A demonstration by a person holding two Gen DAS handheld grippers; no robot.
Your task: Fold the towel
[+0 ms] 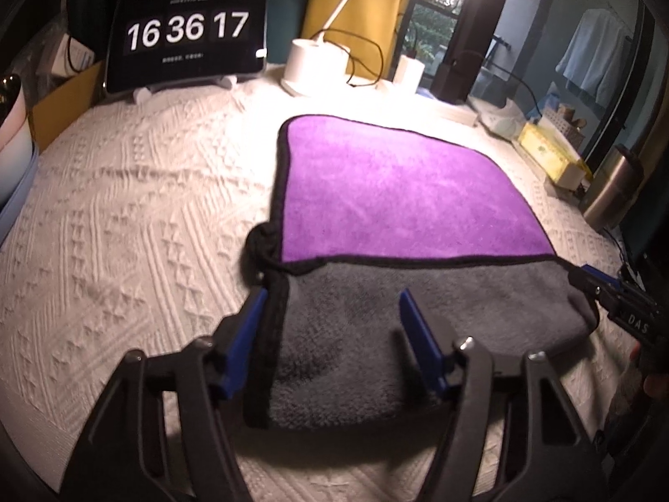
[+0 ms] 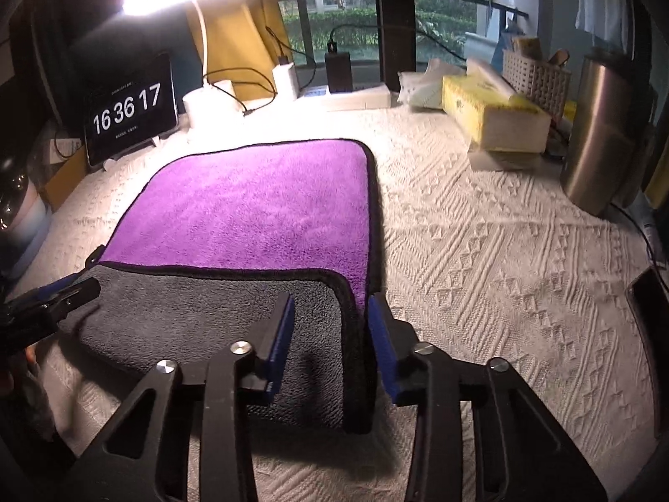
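Two colours are showing on the towel [image 1: 389, 192]: purple face, grey flap folded over, lying flat on the white bedspread [image 1: 125, 217]. Left gripper [image 1: 330, 313] and right gripper [image 2: 330, 318] are gaping, holding nothing.

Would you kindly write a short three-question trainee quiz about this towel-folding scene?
1. True or false: the near part of the towel is folded over, grey side up.
2. Are the left gripper and right gripper open or shut?
3. The tissue box is: A) yellow B) red C) green.

Key: 1 true; 2 both open, each straddling a near side edge of the towel; 3 A.
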